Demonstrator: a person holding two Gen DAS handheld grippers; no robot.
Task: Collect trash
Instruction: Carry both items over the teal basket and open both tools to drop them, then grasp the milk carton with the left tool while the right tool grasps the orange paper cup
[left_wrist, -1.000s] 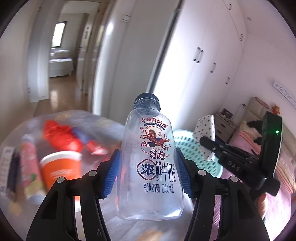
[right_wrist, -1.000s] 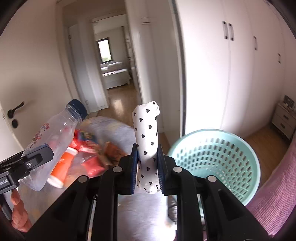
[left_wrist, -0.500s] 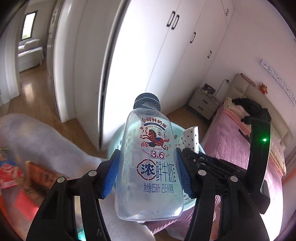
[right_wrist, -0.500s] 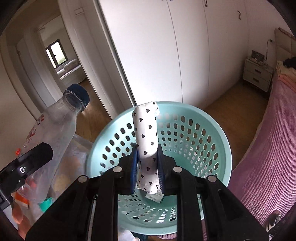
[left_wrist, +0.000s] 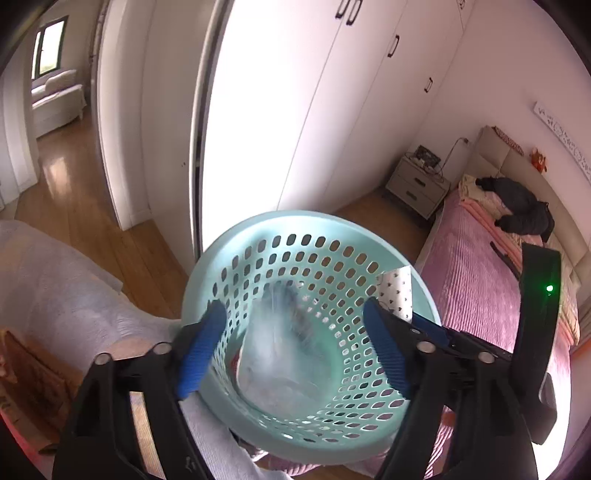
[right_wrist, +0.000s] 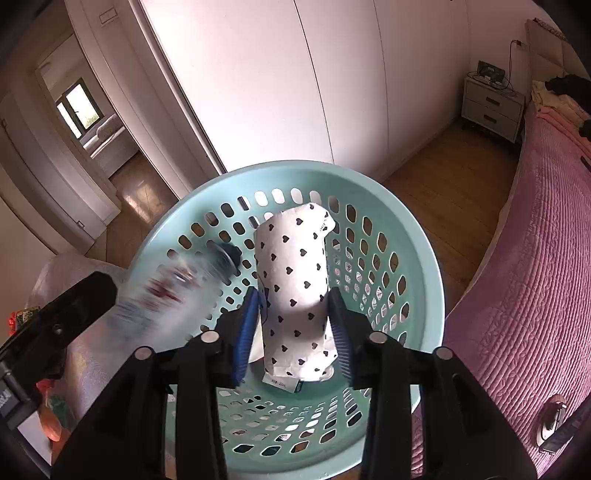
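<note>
1. Now your left claw (left_wrist: 291, 347) is opening; the blurred bottle (left_wrist: 275, 347) drops free below it into the basket (left_wrist: 258, 229).
2. Your right claw (right_wrist: 293, 328) is opening too; the heart-print packet (right_wrist: 295, 280) stands upright between unpressed pads, basket directly beneath.

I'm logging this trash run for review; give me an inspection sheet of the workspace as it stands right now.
Surface: grey cloth-covered surface beside the basket.
Job's things: mint basket; clear bottle, blurred, inside the basket's mouth; heart-print paper roll over the basket.
Clutter: red and orange packaging at the left edge, too blurred to name.
Grippers: left gripper opening, pads clear of the bottle; right gripper opening, roll between its jaws with gaps at both pads.
Cables: one cable on the wall above the nightstand.
Surroundings: white wardrobe, pink bed, wood floor, open doorway.
</note>
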